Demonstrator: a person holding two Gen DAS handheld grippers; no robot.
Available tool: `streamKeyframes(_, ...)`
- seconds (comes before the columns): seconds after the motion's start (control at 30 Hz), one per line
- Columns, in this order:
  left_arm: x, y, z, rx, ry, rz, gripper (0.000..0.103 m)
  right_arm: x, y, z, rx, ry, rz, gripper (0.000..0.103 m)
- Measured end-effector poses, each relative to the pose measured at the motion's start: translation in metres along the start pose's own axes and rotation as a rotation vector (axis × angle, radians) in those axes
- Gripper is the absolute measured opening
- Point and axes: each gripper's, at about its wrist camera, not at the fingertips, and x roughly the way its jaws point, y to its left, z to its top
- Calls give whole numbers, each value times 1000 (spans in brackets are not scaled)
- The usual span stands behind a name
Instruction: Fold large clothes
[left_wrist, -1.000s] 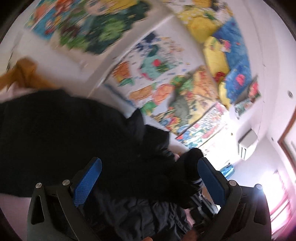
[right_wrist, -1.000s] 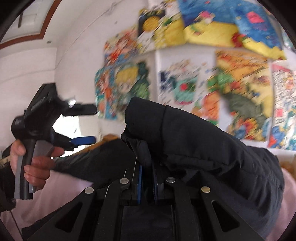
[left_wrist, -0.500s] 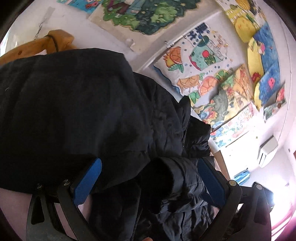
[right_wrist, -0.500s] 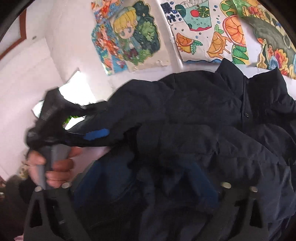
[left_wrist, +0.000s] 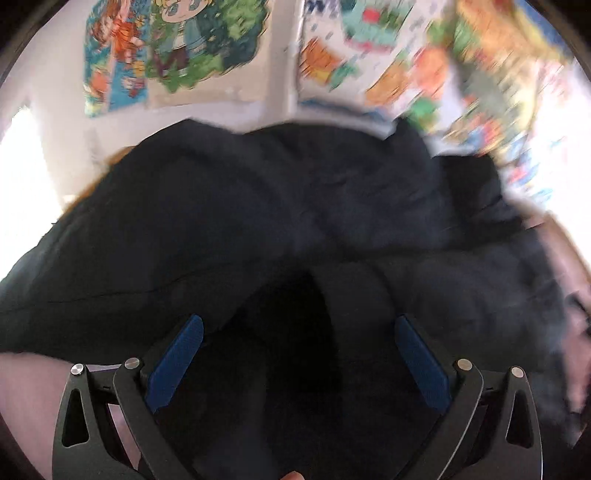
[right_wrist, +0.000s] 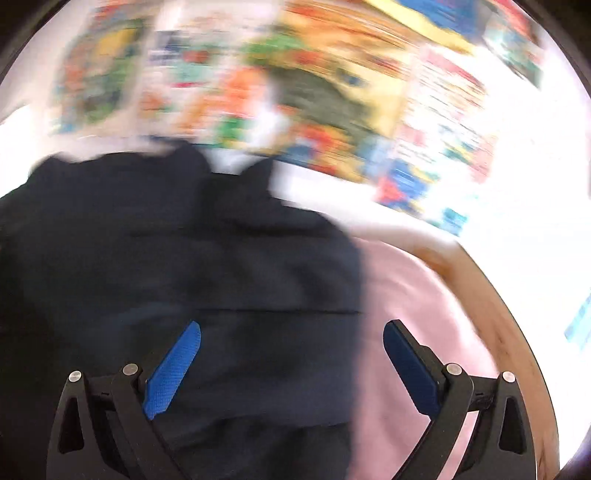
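Observation:
A large dark padded jacket (left_wrist: 280, 221) lies spread over a pink sheet (right_wrist: 413, 295). In the left wrist view it fills the middle, with a sleeve opening (left_wrist: 295, 325) just ahead. My left gripper (left_wrist: 297, 350) stands open above the cloth, its blue pads (left_wrist: 173, 365) wide apart and pressing on nothing. In the right wrist view the jacket (right_wrist: 177, 258) covers the left half, its right edge near the middle. My right gripper (right_wrist: 291, 354) is open too, over that edge, with the left pad (right_wrist: 173, 369) above the jacket and the right over the sheet.
Colourful drawings (left_wrist: 177, 48) hang on the white walls behind the bed. A wooden bed rim (right_wrist: 491, 295) curves along the right side of the pink sheet. Bright window light (left_wrist: 18, 166) shows at the far left. Both views are blurred.
The right gripper has let go of the jacket and opened wide, then swung right and down over the jacket's edge. The left gripper tilted down toward the jacket, which now lies flat.

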Motion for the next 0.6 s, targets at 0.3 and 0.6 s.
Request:
streamKeyframes(0.3,48,0,-27,-9,108,145,102,79,-7,-34,13,143,-26,101)
streamKeyframes(0.6,22,35,-39,-185,43,-33,102,67,-19,-31,65,105,12,103)
